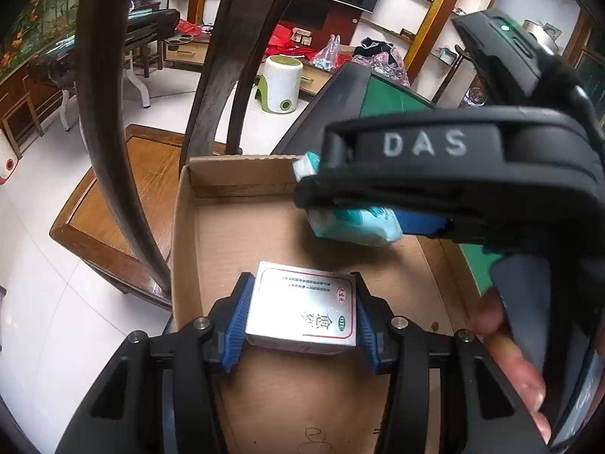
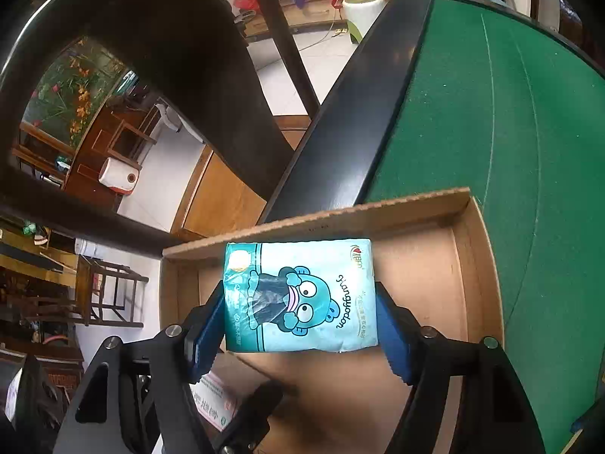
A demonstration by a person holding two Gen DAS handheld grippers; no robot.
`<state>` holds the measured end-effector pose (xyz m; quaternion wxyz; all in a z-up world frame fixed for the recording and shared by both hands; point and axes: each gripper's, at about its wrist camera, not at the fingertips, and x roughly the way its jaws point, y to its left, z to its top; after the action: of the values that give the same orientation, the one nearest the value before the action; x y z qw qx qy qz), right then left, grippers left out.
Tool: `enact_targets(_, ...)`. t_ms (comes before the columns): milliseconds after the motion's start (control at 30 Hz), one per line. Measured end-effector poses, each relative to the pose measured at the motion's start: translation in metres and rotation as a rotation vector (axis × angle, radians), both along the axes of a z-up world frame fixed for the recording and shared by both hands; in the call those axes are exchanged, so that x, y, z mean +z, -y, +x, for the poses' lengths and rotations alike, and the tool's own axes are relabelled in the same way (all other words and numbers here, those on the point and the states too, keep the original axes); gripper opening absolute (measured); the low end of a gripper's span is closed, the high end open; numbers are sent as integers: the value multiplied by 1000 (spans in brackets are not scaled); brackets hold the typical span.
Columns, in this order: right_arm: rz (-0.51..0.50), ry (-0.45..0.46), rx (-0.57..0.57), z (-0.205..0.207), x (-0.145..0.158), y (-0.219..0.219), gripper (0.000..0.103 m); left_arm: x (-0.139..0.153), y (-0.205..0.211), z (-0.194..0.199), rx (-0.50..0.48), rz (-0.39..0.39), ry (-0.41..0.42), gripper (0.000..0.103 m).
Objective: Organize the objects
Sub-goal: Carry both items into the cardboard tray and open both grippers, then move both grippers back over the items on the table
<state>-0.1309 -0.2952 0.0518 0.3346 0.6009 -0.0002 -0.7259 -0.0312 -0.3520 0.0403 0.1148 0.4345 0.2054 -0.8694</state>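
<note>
In the left wrist view, the left gripper at lower centre clamps a silver medicine box above the cardboard tray. At right, the right gripper angles steeply down, its blue pads gripping a turquoise tissue pack over the tray's far end.

1. I count one cardboard box, open-topped; I place everything else from it.
2. One silver medicine carton, over the box's near end.
3. One teal tissue pack with a cartoon figure, over the box towards its far wall.
4. Two grippers over the box: the left gripper and the right gripper.
5. One green-topped table under the box.
6. One dark wooden chair just beyond the box's far-left corner.
7. One green-and-white stool on the floor, well beyond the box.
</note>
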Motion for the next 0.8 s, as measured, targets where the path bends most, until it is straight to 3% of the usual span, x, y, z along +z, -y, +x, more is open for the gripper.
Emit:
enact_targets(200, 24, -5, 37, -3, -1, 0, 82, 1, -7, 0, 5, -13, -3, 53)
enact_targets(400, -29, -62, 43, 5, 21, -13, 88, 6, -10, 11, 11, -38, -26, 58)
enact_targets(633, -151, -89, 5, 33, 59, -81, 88, 30, -31, 26, -26, -81, -91, 59)
enact_targets(800, -219, -99, -25, 56, 74, -138, 91, 46, -66, 39, -71, -120, -146, 66)
